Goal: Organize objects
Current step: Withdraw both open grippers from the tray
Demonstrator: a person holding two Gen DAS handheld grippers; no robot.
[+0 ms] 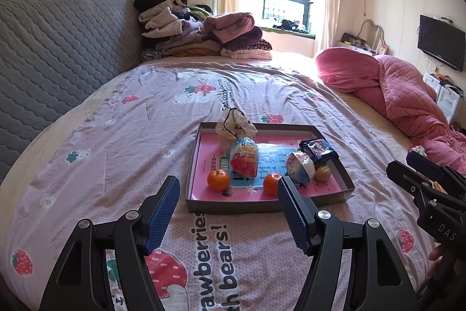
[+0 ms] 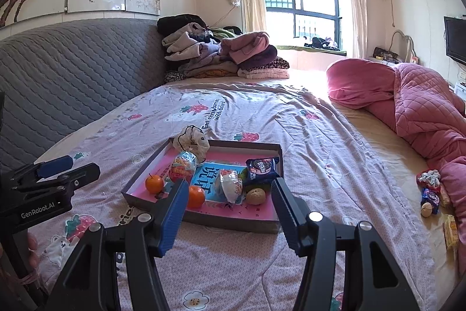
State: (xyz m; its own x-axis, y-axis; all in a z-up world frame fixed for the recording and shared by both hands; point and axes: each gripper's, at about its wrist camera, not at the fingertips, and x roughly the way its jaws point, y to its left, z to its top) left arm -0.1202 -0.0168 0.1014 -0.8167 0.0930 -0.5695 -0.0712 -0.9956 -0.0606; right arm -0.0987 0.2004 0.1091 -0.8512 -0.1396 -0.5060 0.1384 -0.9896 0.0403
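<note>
A grey shallow box tray (image 1: pixel 233 206) (image 2: pixel 204 219) with a pink floor lies on the bed. Inside are two oranges (image 1: pixel 218 179) (image 1: pixel 272 183), two egg-shaped snack packs (image 1: pixel 244 156) (image 1: pixel 300 166), a dark blue biscuit packet (image 1: pixel 319 149), a walnut (image 1: pixel 322 173) and a white drawstring pouch (image 1: pixel 233 126). My left gripper (image 1: pixel 227 180) (image 2: pixel 84 164) hovers open just short of the tray's near wall, nothing between its fingers. My right gripper (image 2: pixel 230 182) (image 1: pixel 399 161) is open too, empty, before the tray's right half. Loose on the sheet at the right lie a blue packet (image 2: pixel 431 197), another walnut (image 2: pixel 426 209) and a yellow packet (image 2: pixel 450 230).
A pink quilt (image 2: pixel 422 112) is bunched along the right side of the bed. Folded clothes (image 1: pixel 204 31) are stacked at the far end beside the grey quilted headboard (image 1: pixel 58 54). A hand (image 2: pixel 32 249) holds the left gripper's handle.
</note>
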